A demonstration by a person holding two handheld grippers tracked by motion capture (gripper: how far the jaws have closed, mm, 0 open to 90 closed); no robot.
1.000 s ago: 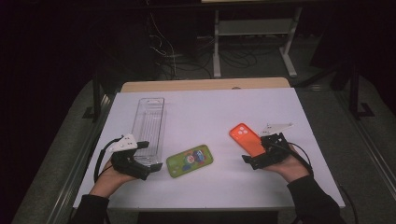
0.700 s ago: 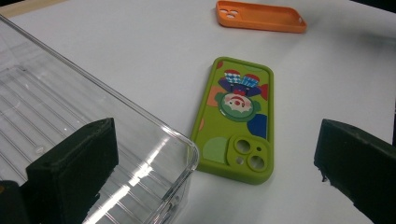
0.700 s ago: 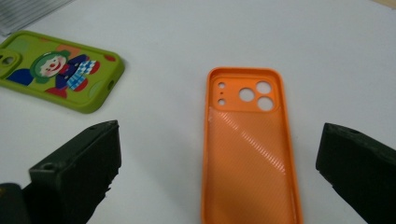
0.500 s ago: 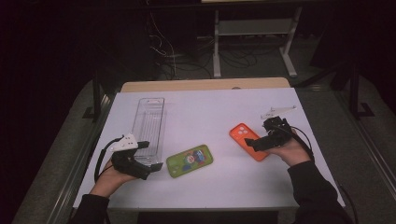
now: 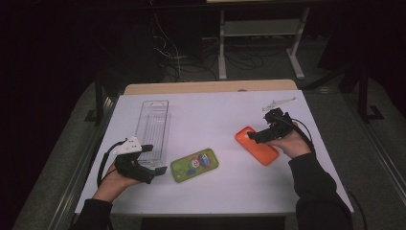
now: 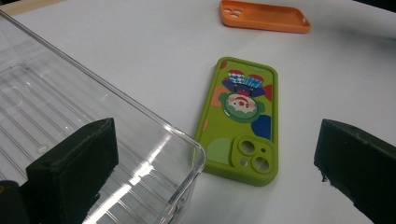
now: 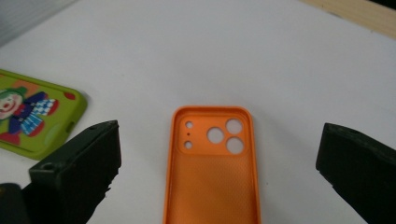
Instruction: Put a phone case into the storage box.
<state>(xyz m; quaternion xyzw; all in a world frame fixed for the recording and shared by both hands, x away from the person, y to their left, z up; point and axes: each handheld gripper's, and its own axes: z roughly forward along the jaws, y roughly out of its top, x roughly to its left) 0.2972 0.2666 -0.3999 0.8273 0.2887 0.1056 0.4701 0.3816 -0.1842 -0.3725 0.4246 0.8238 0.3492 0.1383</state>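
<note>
Two phone cases lie flat on the white table (image 5: 215, 112). The right gripper (image 5: 261, 135) hangs wide open and empty over the orange case (image 5: 257, 145), near the right edge, maybe to grab it. Its camera holes point toward the middle. The left gripper (image 5: 148, 168) is open by the clear bin (image 5: 153, 127).

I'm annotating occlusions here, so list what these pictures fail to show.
- Orange phone case: its lower end is cut off by the bottom edge of the right gripper view.
- Clear plastic bin: runs off the left edge of the left gripper view.
- Green phone case: cut by the left edge of the right gripper view.
</note>
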